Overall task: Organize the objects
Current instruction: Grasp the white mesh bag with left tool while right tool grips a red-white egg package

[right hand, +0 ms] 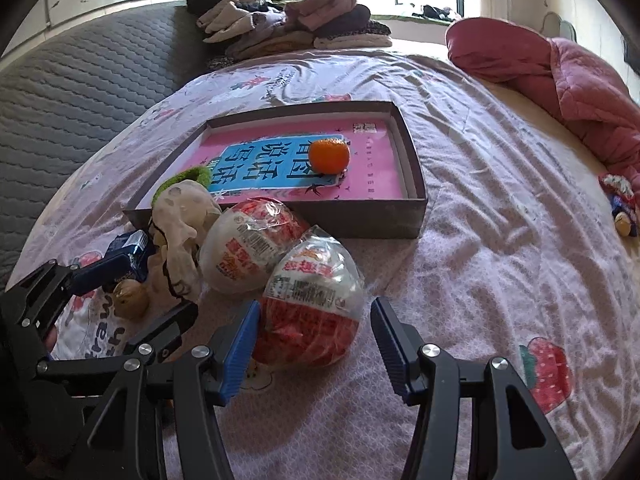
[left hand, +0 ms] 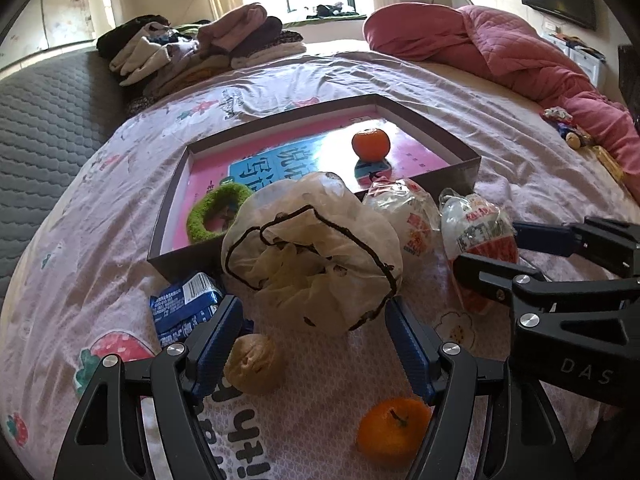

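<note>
A shallow grey box [left hand: 460, 170] [right hand: 360, 220] with a pink book inside lies on the bed; it holds a tangerine [left hand: 370, 144] [right hand: 329, 155] and a green scrunchie [left hand: 208, 216] [right hand: 188, 178]. In front of it lie a cream fabric cap with black trim [left hand: 316, 256] [right hand: 184, 220], two wrapped egg-shaped snacks [left hand: 412, 216] [right hand: 312, 312], a blue packet [left hand: 184, 308] [right hand: 128, 256], a walnut [left hand: 254, 362] [right hand: 130, 298] and a second tangerine [left hand: 392, 428]. My left gripper [left hand: 312, 316] is open, its fingers either side of the cap's near edge. My right gripper [right hand: 314, 330] is open around the nearer red-and-white egg.
Folded clothes [left hand: 200, 52] are piled at the bed's far side, a red quilt [left hand: 500, 48] at the far right. Small toys [right hand: 620, 204] lie at the right edge. A grey mattress pad [right hand: 80, 92] lies to the left. Floral sheet spreads all around.
</note>
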A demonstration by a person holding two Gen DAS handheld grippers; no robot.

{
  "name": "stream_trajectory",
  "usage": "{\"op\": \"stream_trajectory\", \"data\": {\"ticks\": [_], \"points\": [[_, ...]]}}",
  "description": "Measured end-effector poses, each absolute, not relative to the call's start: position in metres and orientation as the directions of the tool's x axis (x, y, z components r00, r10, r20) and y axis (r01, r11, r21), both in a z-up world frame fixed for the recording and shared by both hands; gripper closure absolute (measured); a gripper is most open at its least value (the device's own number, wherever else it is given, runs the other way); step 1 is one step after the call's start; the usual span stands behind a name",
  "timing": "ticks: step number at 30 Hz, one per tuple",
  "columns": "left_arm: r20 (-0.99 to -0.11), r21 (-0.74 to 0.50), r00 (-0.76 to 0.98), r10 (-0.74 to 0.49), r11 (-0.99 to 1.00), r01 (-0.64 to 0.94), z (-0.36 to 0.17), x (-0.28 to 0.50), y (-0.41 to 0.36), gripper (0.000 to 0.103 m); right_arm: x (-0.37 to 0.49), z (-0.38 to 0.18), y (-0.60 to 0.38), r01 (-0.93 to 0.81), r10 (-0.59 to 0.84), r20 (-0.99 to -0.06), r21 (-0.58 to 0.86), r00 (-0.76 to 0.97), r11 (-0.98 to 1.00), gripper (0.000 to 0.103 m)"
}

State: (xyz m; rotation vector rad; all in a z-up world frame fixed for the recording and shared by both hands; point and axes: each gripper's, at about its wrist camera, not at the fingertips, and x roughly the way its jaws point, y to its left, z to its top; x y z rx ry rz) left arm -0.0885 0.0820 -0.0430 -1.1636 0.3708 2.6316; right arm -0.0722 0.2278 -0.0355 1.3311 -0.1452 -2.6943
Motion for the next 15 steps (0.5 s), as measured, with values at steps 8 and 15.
{"op": "stream_trajectory", "data": {"ticks": [8,15], "points": [[-0.758,0.105,-0.641,0.119,-0.948,-0.300,-0.045,-0.104,0.079,0.028,-0.084,-0.042,0.237,0.045,-0.224,-0.790,0.242,-0.571,-0.969,0.046],[-0.781,0.062,-0.609,0.135,-0.955,-0.290,-0.050,-0.121,0.074,0.054,-0.093,-0.046,0.243,0.032,-0.265,-0.781,0.300,-0.565,-0.953,0.048]]}}
